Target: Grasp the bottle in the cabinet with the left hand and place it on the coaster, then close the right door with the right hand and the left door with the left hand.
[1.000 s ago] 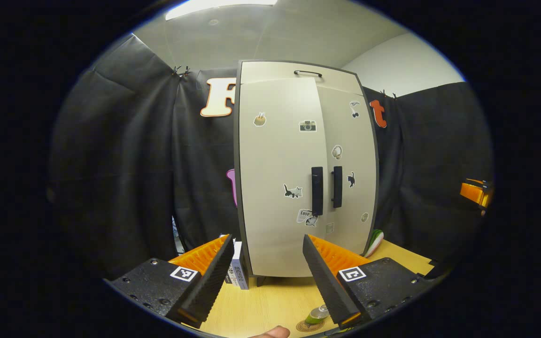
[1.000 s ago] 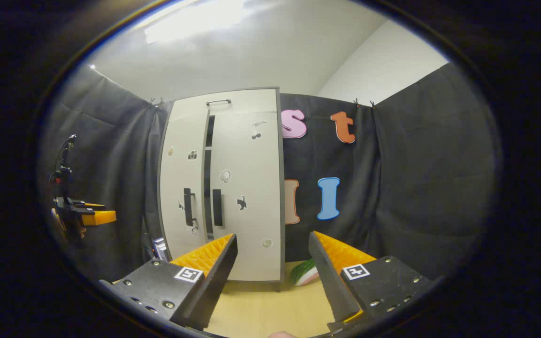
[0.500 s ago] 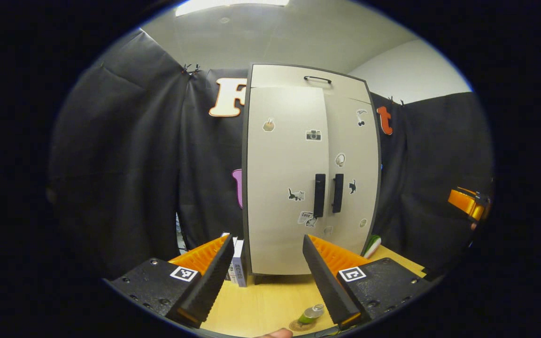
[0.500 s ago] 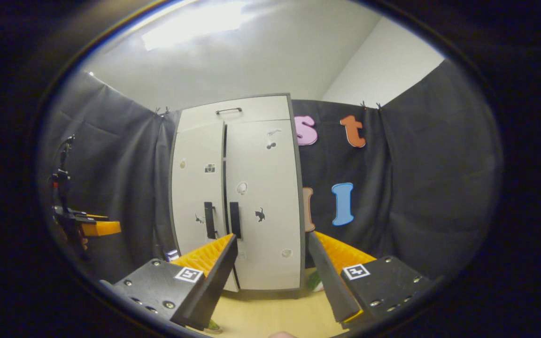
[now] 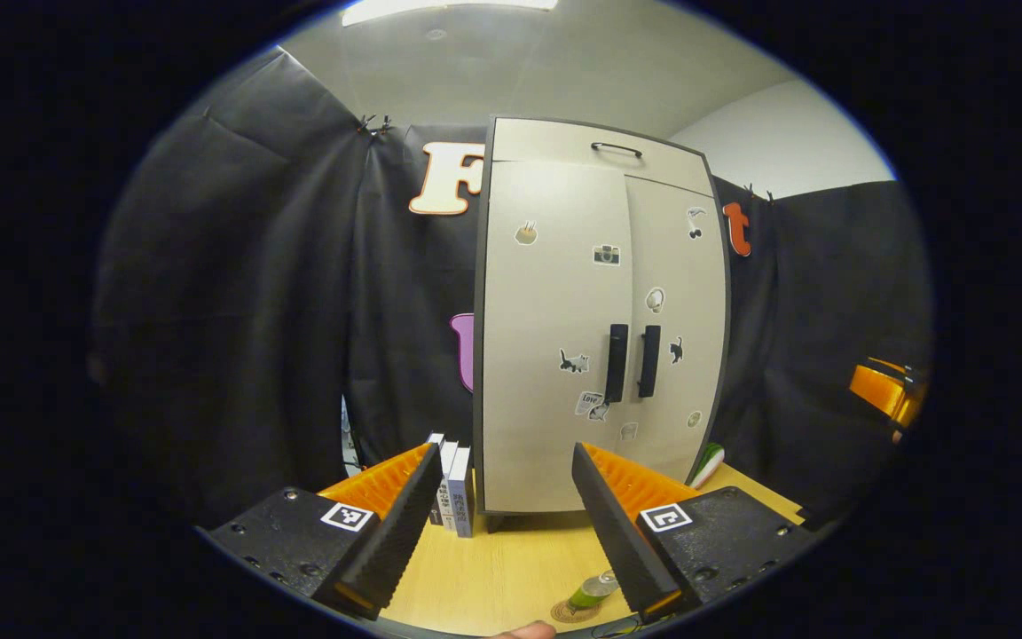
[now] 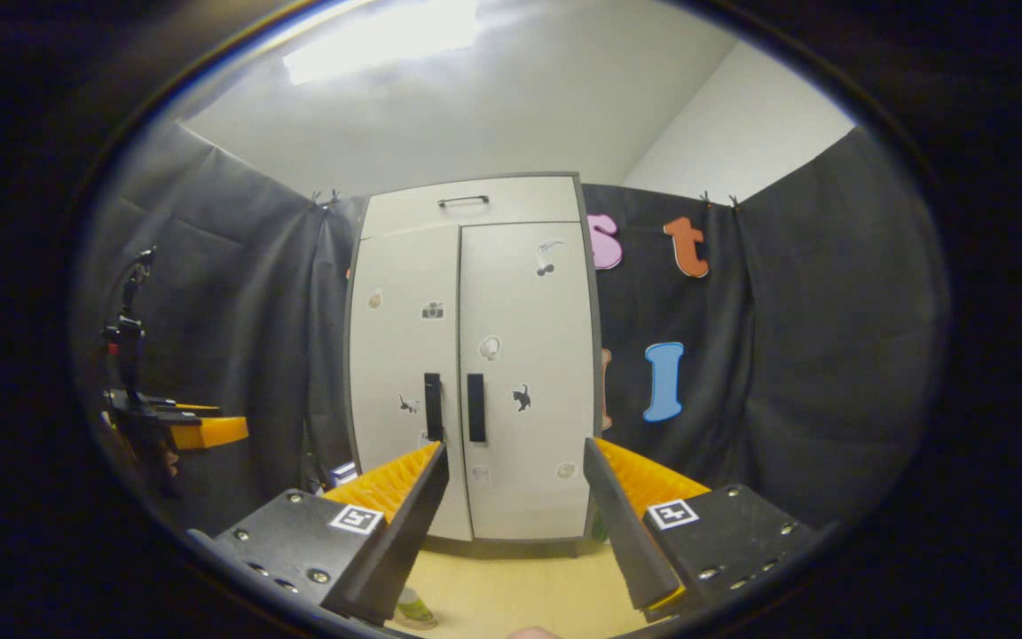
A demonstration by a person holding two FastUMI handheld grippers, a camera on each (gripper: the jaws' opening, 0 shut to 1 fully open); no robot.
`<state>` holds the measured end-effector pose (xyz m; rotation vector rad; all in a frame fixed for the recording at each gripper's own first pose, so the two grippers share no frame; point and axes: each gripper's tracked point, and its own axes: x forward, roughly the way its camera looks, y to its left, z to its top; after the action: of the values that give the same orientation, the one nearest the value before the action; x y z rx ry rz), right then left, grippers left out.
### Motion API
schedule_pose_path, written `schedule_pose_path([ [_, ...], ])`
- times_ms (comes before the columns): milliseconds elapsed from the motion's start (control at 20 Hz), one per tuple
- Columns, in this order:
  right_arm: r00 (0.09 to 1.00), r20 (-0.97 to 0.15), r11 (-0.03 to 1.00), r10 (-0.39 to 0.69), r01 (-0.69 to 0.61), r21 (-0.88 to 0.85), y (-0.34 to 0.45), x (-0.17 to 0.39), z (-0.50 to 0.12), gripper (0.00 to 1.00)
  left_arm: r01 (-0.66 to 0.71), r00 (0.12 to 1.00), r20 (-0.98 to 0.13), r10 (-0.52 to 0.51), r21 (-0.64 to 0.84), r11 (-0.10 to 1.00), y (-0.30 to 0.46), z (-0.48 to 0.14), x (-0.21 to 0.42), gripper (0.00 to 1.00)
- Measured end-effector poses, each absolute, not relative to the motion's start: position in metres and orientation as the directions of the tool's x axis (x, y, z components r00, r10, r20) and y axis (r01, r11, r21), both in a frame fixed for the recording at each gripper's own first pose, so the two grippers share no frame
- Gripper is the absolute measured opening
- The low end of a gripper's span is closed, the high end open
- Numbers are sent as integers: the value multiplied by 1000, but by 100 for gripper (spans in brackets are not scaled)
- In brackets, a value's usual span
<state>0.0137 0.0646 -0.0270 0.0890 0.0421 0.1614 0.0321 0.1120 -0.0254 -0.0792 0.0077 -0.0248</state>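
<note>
The pale cabinet (image 5: 564,337) stands at the back of the wooden table (image 5: 511,568), with both doors flush and their dark handles (image 5: 632,361) side by side. A green bottle (image 5: 591,592) stands on a round coaster (image 5: 569,612) near the table's front edge, just left of my left gripper's right finger. My left gripper (image 5: 502,532) is open and holds nothing, well short of the cabinet. In the right gripper view the cabinet (image 6: 511,355) faces me, and my right gripper (image 6: 515,532) is open and holds nothing. The bottle (image 6: 414,609) also sits low beside its left finger.
A few books (image 5: 452,488) stand against the cabinet's left side. A green and white object (image 5: 708,461) lies at its right foot. The other gripper (image 5: 885,390) hovers at the far right in the left gripper view. The left one (image 6: 196,432) appears far left in the right gripper view.
The dark gap between the doors in the right gripper view has gone and the doors now sit flush. Both views have shifted, so the cabinet sits more to the right. The grippers stay open.
</note>
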Motion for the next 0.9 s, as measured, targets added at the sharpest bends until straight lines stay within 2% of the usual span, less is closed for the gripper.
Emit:
schedule_pose_path([
  [100, 988, -41, 986, 151, -147, 81, 60, 2, -24, 89, 36, 999, 22, -35, -71, 997, 111, -18, 28, 94],
  [350, 990, -31, 988, 137, -135, 70, 49, -11, -12, 93, 64, 998, 6, -64, -67, 996, 108, -24, 25, 94],
  [400, 992, -31, 990, 126, -124, 71, 45, -11, -10, 89, 69, 998, 3, -69, -66, 995, 108, -26, 24, 97],
  [450, 993, -29, 991, 115, -112, 70, 42, -11, -8, 89, 76, 997, 3, -76, -64, 995, 107, -26, 25, 94],
  [500, 994, -27, 992, 107, -105, 69, 40, -9, -7, 93, 79, 997, 4, -79, -60, 995, 107, -25, 26, 94],
  [750, 994, -19, 992, 108, -106, 70, 43, -10, -5, 93, 75, 997, 9, -75, -58, 995, 106, -25, 33, 94],
  [800, 993, -21, 991, 115, -114, 68, 46, -13, -8, 89, 68, 998, 11, -68, -60, 996, 106, -26, 34, 94],
  [900, 991, -34, 990, 128, -126, 58, 45, -17, -13, 93, 79, 997, 3, -79, -60, 995, 99, -31, 35, 93],
])
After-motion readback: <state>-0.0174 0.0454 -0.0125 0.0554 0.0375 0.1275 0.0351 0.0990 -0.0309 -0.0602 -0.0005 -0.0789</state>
